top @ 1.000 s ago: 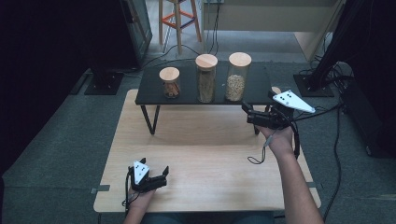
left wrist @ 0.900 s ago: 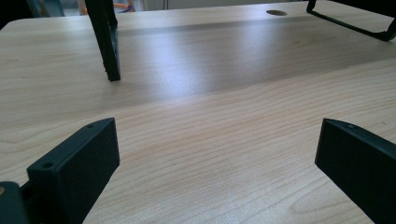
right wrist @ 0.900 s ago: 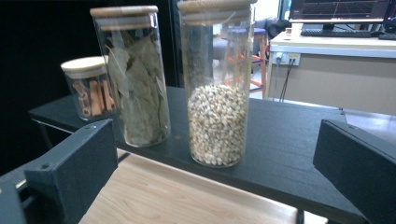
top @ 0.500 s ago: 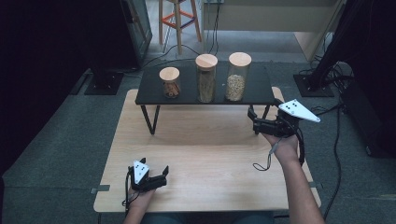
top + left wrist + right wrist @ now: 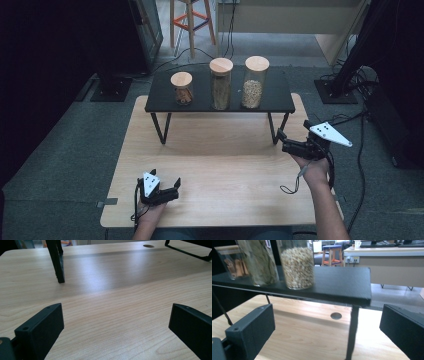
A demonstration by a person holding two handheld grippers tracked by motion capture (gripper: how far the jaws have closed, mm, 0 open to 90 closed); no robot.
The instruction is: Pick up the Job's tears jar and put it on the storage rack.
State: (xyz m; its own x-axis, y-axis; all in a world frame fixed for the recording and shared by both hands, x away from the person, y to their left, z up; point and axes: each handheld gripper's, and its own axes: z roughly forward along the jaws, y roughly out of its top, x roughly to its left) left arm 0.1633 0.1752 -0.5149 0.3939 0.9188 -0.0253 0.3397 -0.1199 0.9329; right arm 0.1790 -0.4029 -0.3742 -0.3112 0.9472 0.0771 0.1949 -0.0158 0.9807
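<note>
Glass jar of pale grains [image 5: 253, 82] stands rightmost on the black shelf [image 5: 280, 102], right gripper [image 5: 283, 141] gaping empty below its edge, left gripper [image 5: 170, 185] open and idle near the table's front edge; a hurried, off-centre reach could topple that tall jar.

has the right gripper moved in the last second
Yes. The right gripper has drawn back from the black shelf's right end, toward the person.

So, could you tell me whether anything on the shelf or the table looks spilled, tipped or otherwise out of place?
Nothing stands out. The three jars stand upright in a row on the black shelf with their lids on, and nothing is spilled on the wooden table. The left gripper and right gripper are open and hold nothing.
</note>
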